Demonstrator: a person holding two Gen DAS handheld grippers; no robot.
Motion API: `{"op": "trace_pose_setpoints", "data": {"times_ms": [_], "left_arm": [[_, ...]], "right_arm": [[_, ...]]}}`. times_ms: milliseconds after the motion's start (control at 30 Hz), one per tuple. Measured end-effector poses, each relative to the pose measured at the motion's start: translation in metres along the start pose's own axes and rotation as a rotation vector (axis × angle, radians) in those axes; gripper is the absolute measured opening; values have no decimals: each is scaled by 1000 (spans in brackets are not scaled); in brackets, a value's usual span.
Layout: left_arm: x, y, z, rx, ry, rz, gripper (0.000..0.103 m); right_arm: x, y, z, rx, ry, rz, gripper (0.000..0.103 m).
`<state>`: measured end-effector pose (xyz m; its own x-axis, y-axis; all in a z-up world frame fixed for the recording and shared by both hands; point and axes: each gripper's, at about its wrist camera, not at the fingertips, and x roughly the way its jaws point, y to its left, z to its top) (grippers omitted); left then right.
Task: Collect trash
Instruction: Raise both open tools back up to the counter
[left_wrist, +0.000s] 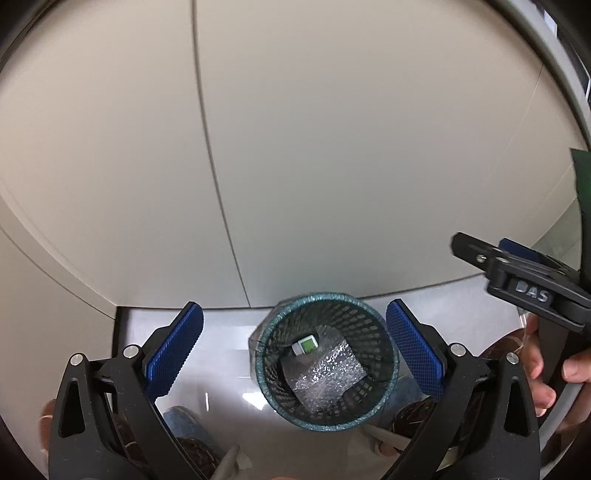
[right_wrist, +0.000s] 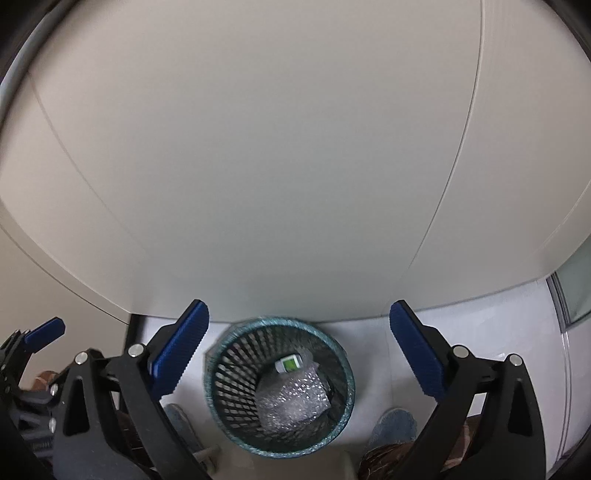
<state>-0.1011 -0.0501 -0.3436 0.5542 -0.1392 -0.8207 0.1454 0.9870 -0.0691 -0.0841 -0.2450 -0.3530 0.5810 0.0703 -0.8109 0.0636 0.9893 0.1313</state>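
A black mesh wastebasket (left_wrist: 321, 297) (right_wrist: 221, 347) with a teal liner over its rim stands on the floor against the wall. Inside lie a sheet of bubble wrap (left_wrist: 325, 373) (right_wrist: 291, 398) and a small white box with a green label (left_wrist: 306, 344) (right_wrist: 289, 363). My left gripper (left_wrist: 294, 308) hangs above the basket, open, nothing between its blue pads. My right gripper (right_wrist: 299, 306) is also above it, open and empty. The left wrist view catches the right gripper (left_wrist: 482, 242) at the right edge, held by a hand (left_wrist: 546, 369). The left gripper (right_wrist: 37, 332) shows at the left edge of the right wrist view.
Beige wall panels (left_wrist: 332, 147) fill the upper part of both views. The floor (right_wrist: 369, 332) is pale and glossy. The person's feet in blue shoes (left_wrist: 184, 421) (right_wrist: 395, 424) stand on either side of the basket. A glass door frame (right_wrist: 569, 295) is at the right.
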Motion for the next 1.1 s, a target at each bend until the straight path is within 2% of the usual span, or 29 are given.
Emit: {"op": "trace_pose_setpoints", "data": {"times_ms": [167,300,467,633,800,1100], "left_arm": [[-48,1,19,-13,-47,6,97],[-78,-4,29,12,-75,48,97],[-110,3,47,-16,-95,37,97],[-147,8,71,-35,-159,54,97],[-179,14,99,-57,-207,51,97],[-225,20,157,-63,-260,21,97]], "right_arm": [[-55,11,21,-39,-84,19,94],[-93,23,35,-59,-147,34,94],[-135,33,59,-81,-231,35,94],[-179,41,95,-110,-299,49,94],[-213,54,128,-138,-344,57,94],[-249,69,186,-174,-343,109,94]]}}
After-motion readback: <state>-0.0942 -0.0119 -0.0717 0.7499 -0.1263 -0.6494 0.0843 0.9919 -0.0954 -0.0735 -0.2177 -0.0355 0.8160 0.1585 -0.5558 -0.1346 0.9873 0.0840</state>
